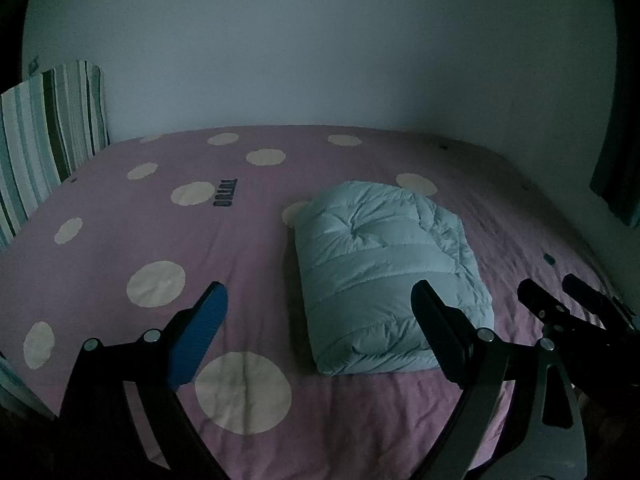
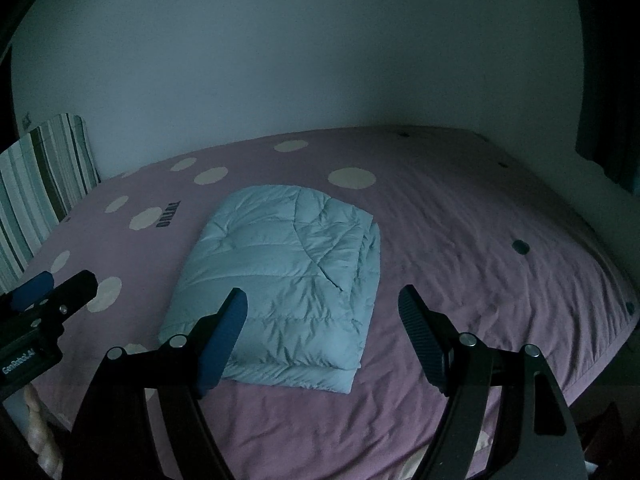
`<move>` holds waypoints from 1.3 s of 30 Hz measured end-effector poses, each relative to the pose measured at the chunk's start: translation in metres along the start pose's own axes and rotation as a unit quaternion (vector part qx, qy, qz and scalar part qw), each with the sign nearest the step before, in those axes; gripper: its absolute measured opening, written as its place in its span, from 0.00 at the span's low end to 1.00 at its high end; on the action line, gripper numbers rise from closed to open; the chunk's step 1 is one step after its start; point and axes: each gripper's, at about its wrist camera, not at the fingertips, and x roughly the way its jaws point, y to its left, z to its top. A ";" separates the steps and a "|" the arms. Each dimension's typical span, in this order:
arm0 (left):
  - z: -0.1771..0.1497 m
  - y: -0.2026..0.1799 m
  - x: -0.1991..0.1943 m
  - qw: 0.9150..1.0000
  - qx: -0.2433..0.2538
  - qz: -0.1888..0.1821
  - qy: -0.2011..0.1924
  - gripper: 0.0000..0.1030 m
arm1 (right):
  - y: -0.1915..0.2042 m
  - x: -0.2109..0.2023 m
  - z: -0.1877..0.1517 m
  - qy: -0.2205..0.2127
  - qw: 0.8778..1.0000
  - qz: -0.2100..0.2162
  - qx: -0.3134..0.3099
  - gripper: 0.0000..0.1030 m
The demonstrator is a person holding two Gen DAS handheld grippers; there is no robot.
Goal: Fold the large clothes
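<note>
**Folded jacket on bed, both grippers clear**

Jaws of the left hand-held gripper (image 1: 320, 320) stood wide apart and empty, above the near edge of the bed (image 1: 360, 420); the right hand-held gripper (image 2: 322, 320) was likewise spread, holding nothing; just beyond both lay the pale blue puffer jacket (image 2: 280, 276), folded into a compact rectangle on the purple spotted cover, touched by neither gripper; farther off, a striped cushion (image 1: 48, 128) leaned at the wall. The fold looked finished, by my judgement; a good close would mean keeping clear of the bundle, pressing any springy edge flat only if it lifted.
</note>
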 end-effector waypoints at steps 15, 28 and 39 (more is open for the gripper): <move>-0.002 -0.001 -0.010 1.000 0.007 0.011 -0.012 0.95 | 0.003 -0.003 -0.001 -0.003 1.000 0.001 0.000 0.75; -0.003 -0.001 -0.021 0.999 0.012 0.021 -0.025 0.96 | 0.004 -0.007 -0.002 -0.007 1.000 0.001 -0.001 0.75; -0.003 -0.001 -0.027 0.999 0.018 0.023 -0.032 0.96 | 0.004 -0.008 -0.002 -0.008 1.000 0.002 -0.001 0.75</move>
